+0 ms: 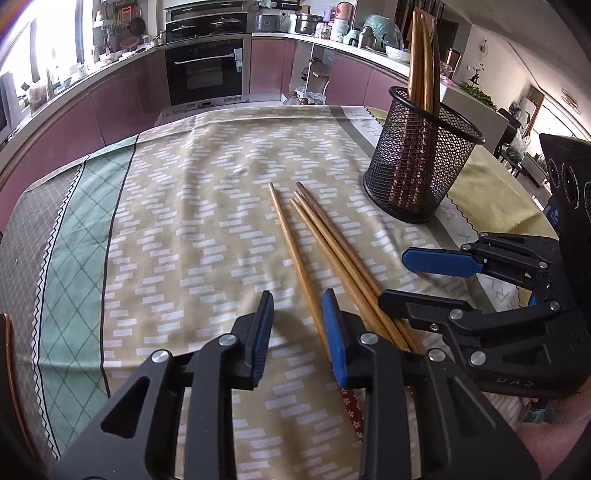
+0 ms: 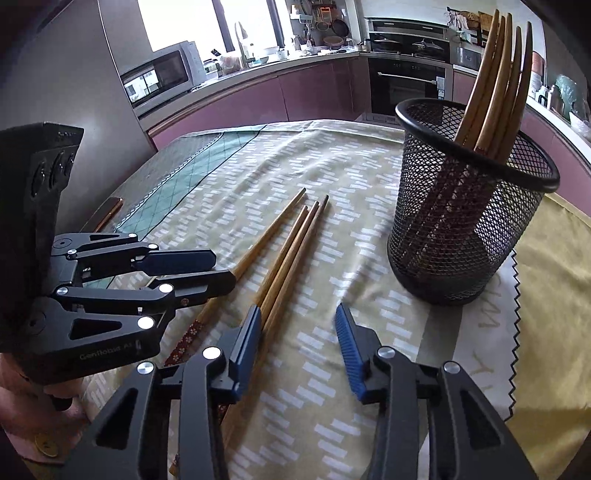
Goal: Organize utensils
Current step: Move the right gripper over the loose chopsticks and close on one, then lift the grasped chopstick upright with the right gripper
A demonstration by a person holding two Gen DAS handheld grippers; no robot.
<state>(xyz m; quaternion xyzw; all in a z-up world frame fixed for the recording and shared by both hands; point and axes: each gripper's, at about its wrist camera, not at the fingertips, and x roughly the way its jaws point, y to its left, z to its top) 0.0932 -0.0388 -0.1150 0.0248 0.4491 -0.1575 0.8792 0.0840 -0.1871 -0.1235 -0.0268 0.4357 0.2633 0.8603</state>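
left gripper (image 1: 297,319) jaws part-open, empty, astride one of the loose chopsticks (image 1: 325,258) | right gripper (image 2: 299,332) jaws wide, empty | risk: neighbouring sticks roll; mesh holder (image 2: 469,206) possibly tips.

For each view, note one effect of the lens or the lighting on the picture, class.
Left wrist view: the window is blown out white, and the fisheye curves the kitchen counter. Right wrist view: the chopsticks in the mesh holder look bowed, the window glares, and the corners are dark.
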